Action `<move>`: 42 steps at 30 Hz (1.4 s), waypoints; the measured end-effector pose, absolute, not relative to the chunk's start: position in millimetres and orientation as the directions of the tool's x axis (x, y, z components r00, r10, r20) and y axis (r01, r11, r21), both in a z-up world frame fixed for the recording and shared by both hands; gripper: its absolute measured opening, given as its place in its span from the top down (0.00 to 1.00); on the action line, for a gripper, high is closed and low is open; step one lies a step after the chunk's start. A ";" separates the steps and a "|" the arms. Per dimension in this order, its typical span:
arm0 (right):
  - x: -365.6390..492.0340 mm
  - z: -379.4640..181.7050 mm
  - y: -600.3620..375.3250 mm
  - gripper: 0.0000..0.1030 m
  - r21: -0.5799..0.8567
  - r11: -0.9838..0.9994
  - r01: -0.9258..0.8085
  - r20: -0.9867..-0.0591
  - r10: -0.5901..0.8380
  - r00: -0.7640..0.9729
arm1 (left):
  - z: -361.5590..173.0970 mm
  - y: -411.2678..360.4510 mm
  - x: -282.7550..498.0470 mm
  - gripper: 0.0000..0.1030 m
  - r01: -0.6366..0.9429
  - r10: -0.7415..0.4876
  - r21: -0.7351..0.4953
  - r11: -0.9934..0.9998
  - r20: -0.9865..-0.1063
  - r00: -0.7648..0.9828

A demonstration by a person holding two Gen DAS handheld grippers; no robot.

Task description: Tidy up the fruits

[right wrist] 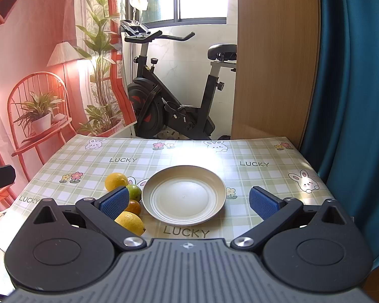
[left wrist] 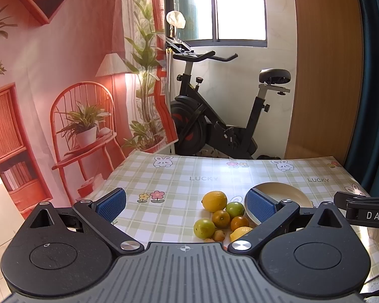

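A cluster of fruit lies on the checked tablecloth: a large lemon (left wrist: 214, 200), a green lime (left wrist: 235, 209), two dark oranges (left wrist: 220, 218), another green fruit (left wrist: 204, 228), a second lemon (left wrist: 240, 232) and small brown fruits (left wrist: 218, 235). Right of them sits an empty cream plate (left wrist: 288, 189). My left gripper (left wrist: 187, 205) hovers open just short of the fruit. In the right wrist view the plate (right wrist: 184, 217) lies straight ahead between the fingers of my open right gripper (right wrist: 189, 202). Its left pad (right wrist: 115, 202) hides part of the fruit; lemons (right wrist: 116, 181) (right wrist: 130, 223) show around it.
The table (right wrist: 265, 176) carries a green checked cloth printed with rabbits and "LUCKY". An exercise bike (right wrist: 169, 101) stands beyond its far edge. A wooden panel (right wrist: 275, 63) and blue curtain (right wrist: 353, 88) rise at the right, a printed backdrop (left wrist: 50, 88) at the left.
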State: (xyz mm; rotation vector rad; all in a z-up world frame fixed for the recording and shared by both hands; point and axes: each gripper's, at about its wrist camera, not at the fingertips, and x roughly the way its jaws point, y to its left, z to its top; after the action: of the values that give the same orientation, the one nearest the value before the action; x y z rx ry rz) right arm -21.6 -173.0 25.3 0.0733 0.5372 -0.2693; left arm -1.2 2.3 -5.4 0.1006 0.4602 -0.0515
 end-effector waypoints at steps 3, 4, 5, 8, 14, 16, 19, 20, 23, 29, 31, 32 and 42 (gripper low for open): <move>-21.8 25.2 -172.7 0.00 -0.001 0.962 0.272 -0.515 -0.234 0.825 | -4.9 2.2 -1.6 0.00 0.072 -0.027 0.083 0.994 -0.447 0.894; -21.8 25.1 -172.7 0.00 -0.001 0.962 0.272 -0.515 -0.234 0.825 | -4.2 2.2 -1.0 0.00 0.073 -0.028 0.082 0.994 -0.448 0.894; -21.9 25.0 -172.6 0.00 -0.001 0.962 0.272 -0.515 -0.234 0.825 | -4.4 1.8 -1.1 0.00 0.073 -0.029 0.082 0.994 -0.449 0.893; -22.2 25.5 -175.5 0.00 0.004 0.963 0.270 -0.520 -0.228 0.823 | -4.2 3.2 1.8 0.00 0.079 -0.038 0.070 0.994 -0.460 0.887; -14.9 24.4 -192.9 0.01 0.063 0.964 0.260 -0.527 -0.189 0.828 | -3.7 8.8 12.7 0.00 0.065 -0.029 0.062 0.996 -0.459 0.888; -14.3 24.4 -196.9 0.01 0.074 0.965 0.253 -0.489 -0.186 0.852 | -5.6 5.6 18.3 0.00 0.018 0.034 0.113 0.993 -0.445 0.895; -7.1 20.7 -200.6 0.01 0.067 0.967 0.244 -0.444 -0.190 0.876 | -8.6 2.7 30.9 0.00 -0.019 0.089 0.164 0.986 -0.432 0.897; -3.7 20.1 -203.5 0.01 0.073 0.970 0.232 -0.438 -0.178 0.881 | -9.8 2.7 35.7 0.00 -0.024 0.097 0.170 0.985 -0.433 0.896; 10.2 13.4 -211.7 0.01 0.098 0.973 0.208 -0.431 -0.147 0.890 | -14.4 4.0 49.0 0.00 -0.025 0.097 0.167 0.986 -0.441 0.892; 35.1 -9.3 -217.3 0.00 0.131 0.975 0.180 -0.411 -0.111 0.905 | -28.4 10.6 77.9 0.00 -0.031 0.095 0.143 0.989 -0.469 0.878; 41.3 -17.5 -214.7 0.00 0.131 0.978 0.161 -0.394 -0.098 0.914 | -34.7 13.4 85.0 0.01 -0.034 0.097 0.138 0.990 -0.478 0.873; 46.1 -22.3 -212.7 0.00 0.131 0.979 0.155 -0.388 -0.093 0.917 | -37.5 15.7 88.6 0.01 -0.035 0.093 0.129 0.991 -0.484 0.870; 71.8 -61.0 -189.9 0.00 0.094 0.992 0.089 -0.438 -0.039 0.898 | -73.3 34.5 118.1 0.10 0.020 0.011 0.047 0.999 -0.581 0.814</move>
State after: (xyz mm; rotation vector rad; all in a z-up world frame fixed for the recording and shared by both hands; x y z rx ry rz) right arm 71.8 -189.9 -61.0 0.1132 0.4508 -0.0668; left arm 118.1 34.5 -73.3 0.0517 0.6201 -0.0044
